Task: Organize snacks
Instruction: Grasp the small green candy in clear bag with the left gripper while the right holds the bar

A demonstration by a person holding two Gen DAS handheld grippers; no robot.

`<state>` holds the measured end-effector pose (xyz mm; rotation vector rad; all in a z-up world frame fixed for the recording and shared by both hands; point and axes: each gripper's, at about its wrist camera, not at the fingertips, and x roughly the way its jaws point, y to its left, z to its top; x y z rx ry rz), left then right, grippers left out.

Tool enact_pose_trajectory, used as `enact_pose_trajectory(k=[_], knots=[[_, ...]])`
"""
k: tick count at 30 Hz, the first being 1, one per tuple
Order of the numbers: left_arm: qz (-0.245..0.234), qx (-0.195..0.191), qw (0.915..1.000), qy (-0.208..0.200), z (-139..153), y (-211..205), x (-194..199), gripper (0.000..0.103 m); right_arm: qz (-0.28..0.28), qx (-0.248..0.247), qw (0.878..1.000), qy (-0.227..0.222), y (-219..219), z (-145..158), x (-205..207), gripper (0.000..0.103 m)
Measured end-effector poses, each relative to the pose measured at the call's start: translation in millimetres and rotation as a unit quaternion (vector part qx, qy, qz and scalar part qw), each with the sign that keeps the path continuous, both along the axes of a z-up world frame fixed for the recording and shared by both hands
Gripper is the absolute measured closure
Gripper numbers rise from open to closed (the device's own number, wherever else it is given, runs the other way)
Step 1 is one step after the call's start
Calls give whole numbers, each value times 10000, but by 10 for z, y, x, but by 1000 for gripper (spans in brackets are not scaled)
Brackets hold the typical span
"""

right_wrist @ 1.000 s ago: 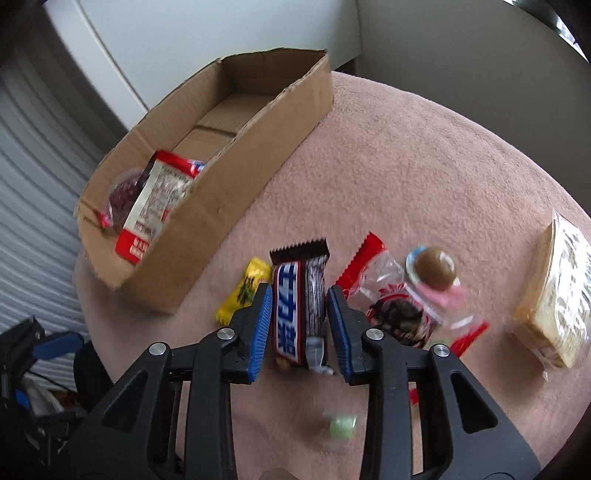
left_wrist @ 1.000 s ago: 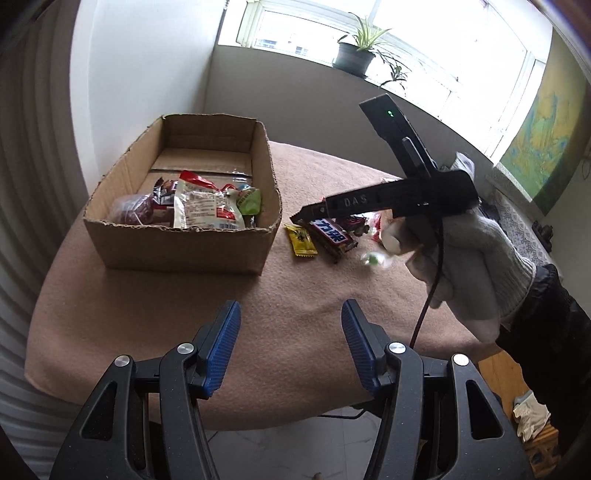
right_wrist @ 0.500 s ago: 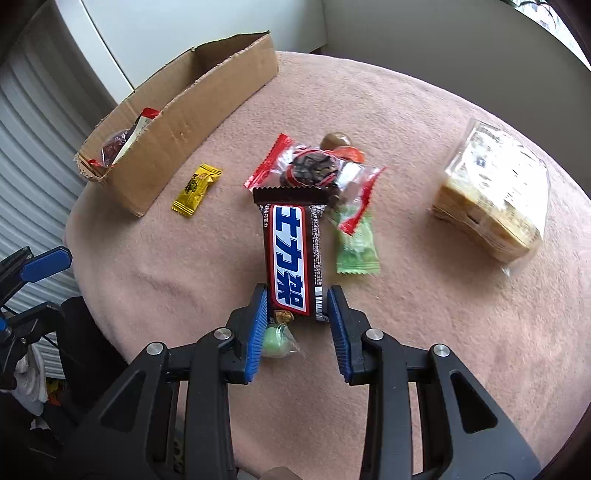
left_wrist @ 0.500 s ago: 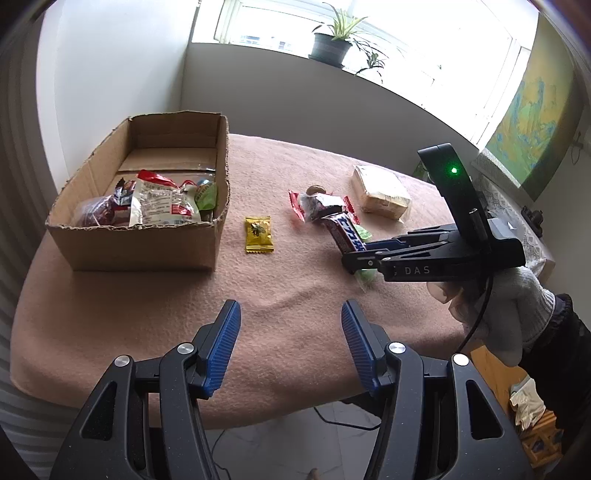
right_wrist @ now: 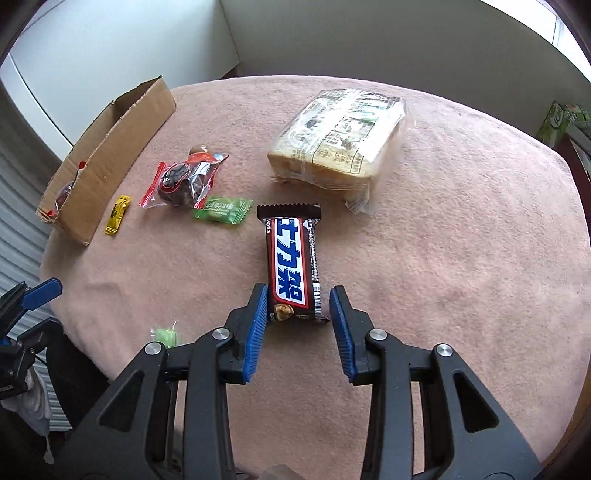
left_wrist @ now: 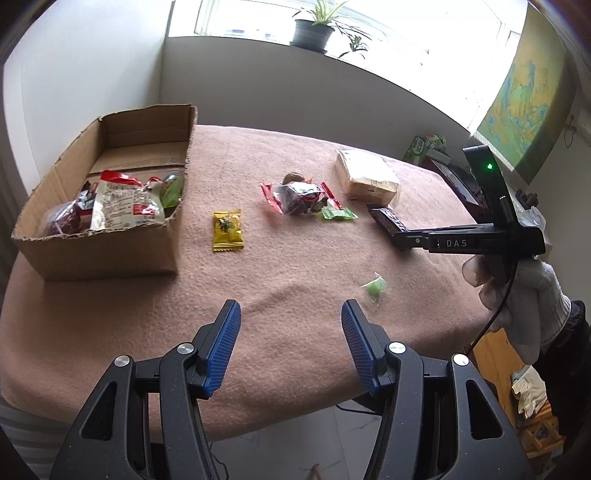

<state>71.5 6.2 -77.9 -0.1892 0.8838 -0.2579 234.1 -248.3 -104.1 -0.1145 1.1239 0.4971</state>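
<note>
A brown chocolate bar [right_wrist: 291, 262] with a blue and white label lies on the pink cloth, its near end between the jaws of my right gripper [right_wrist: 298, 295]. The jaws are opening, and a gap shows between the right pad and the wrapper. In the left wrist view the same gripper [left_wrist: 400, 236] reaches in from the right, held by a gloved hand [left_wrist: 524, 295], with the bar [left_wrist: 388, 218] at its tip. My left gripper [left_wrist: 291, 310] hangs open and empty over the cloth's near edge. The cardboard box [left_wrist: 107, 251] at the left holds several snack packets.
Loose on the cloth are a yellow sachet [left_wrist: 227, 230], a red-edged clear bag [left_wrist: 295, 194], a green packet [left_wrist: 338, 213], a small green candy [left_wrist: 375, 288] and a wrapped cake pack [right_wrist: 340, 133]. A plant pot [left_wrist: 310, 33] stands on the windowsill behind.
My right gripper carried the chocolate bar from beside the box to the right side of the table, and its jaws have parted. The left gripper drifted slightly, still open.
</note>
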Motion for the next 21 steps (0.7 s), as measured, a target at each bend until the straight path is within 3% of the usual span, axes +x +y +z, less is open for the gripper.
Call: enact_pose_trajectory(k=[5, 9, 15, 21], knots=[[-564, 304, 9979, -17, -46, -335, 145, 47, 21, 95, 9996, -278, -68, 138, -63, 47], [-1093, 500, 9927, 108, -129, -615, 306, 51, -24, 235, 9994, -269, -134, 179, -38, 47], [-1702, 1182, 9782, 163, -216, -955, 458, 59, -70, 395, 9990, -178, -110, 114, 55, 47], [-1959, 1247, 9720, 352, -302, -1087, 587, 69, -37, 393, 9992, -104, -14, 38, 126, 47]])
